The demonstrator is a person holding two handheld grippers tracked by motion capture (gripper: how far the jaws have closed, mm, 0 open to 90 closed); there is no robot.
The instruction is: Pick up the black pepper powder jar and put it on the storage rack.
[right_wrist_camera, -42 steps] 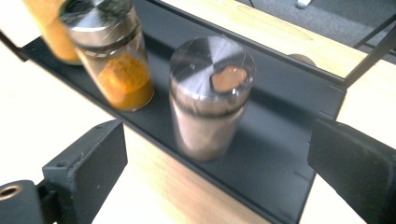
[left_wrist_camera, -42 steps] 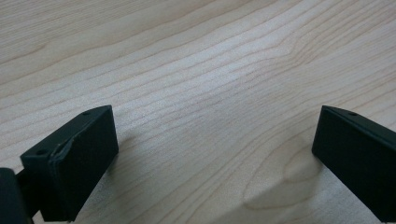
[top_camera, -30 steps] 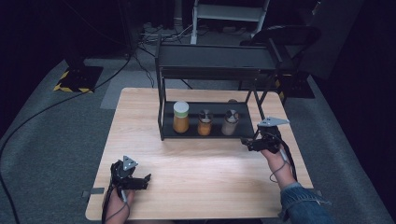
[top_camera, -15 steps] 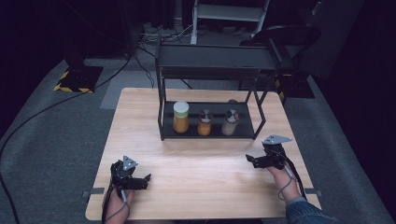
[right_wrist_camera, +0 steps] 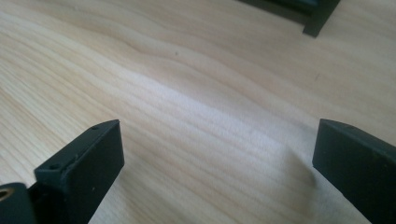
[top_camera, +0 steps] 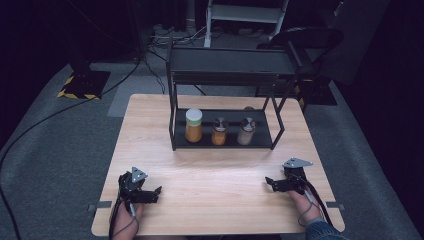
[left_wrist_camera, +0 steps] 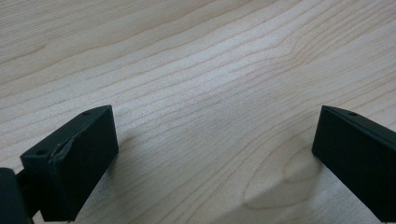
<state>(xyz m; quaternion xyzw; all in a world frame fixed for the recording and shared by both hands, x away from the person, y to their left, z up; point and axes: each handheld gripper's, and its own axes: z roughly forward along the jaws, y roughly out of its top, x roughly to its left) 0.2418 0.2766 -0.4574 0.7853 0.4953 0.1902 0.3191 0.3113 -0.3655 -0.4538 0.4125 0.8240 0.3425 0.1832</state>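
We've got the left gripper (top_camera: 150, 192) and right gripper (top_camera: 272, 182) both gaping wide and empty near the table's (top_camera: 215, 175) front corners, well apart from the three jars (top_camera: 218, 131) on the rack's (top_camera: 225, 142) bottom shelf.

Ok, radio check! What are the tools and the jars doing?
Left tool open, empty, low over table. Right tool open, empty. Three jars upright on rack shelf. Nothing in the way.
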